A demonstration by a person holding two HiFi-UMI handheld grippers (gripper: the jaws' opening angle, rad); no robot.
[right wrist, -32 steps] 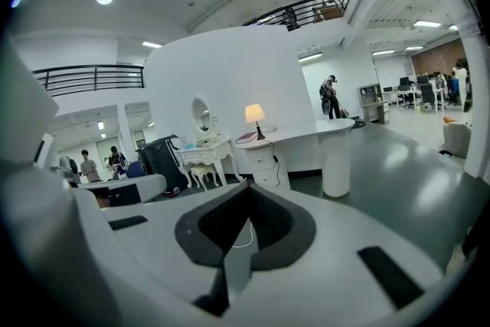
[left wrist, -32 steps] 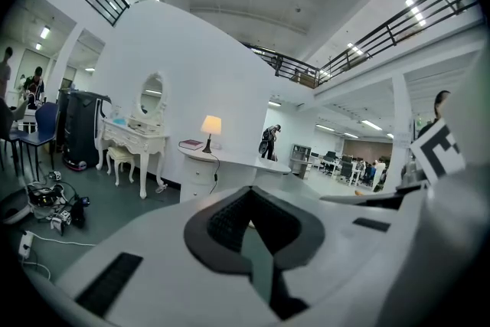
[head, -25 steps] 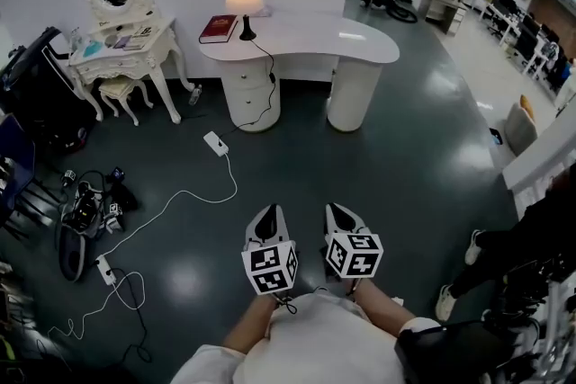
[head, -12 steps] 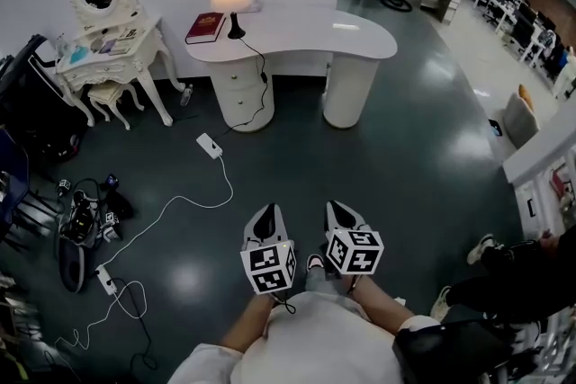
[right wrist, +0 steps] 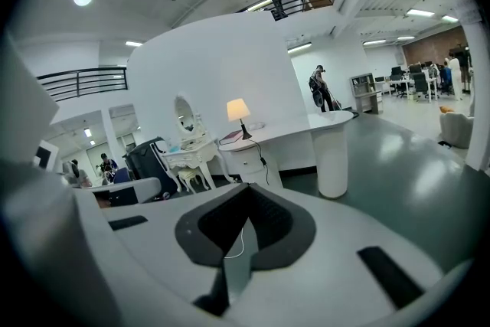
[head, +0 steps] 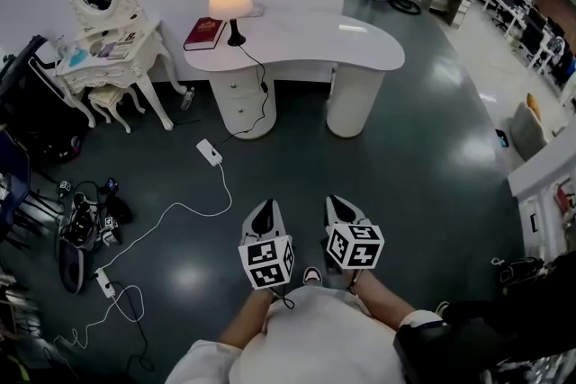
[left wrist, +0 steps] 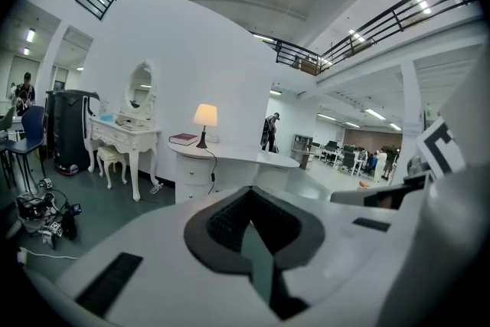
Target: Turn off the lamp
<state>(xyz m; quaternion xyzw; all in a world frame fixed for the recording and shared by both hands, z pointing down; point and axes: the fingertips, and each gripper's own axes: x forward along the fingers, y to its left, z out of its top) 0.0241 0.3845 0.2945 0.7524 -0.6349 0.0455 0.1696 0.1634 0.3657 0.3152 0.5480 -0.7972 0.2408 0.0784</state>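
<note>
White dressing table (head: 112, 45) stands far ahead of the left gripper (head: 264, 213) and well off to its left. It looks to be no part of the job. Right of it, a red book (head: 204, 33) lies on the near-left end of the curved white desk (head: 315, 45), just beside the lamp (head: 229, 0). The lamp is lit and upright, well apart from both claws, ahead and a little left of the left one. Its black cord (head: 258, 90) hangs down the desk front and runs toward a white power strip (head: 210, 152) on the floor, between lamp and claws; where the switch sits is too small to tell. The left gripper's jaws are together on nothing, held low and close to the body — likely because this is an approach, not a reach. The right gripper (head: 339, 209) rides just beside it, jaws likewise closed and empty — probably kept so until the lamp comes within reach.
</note>
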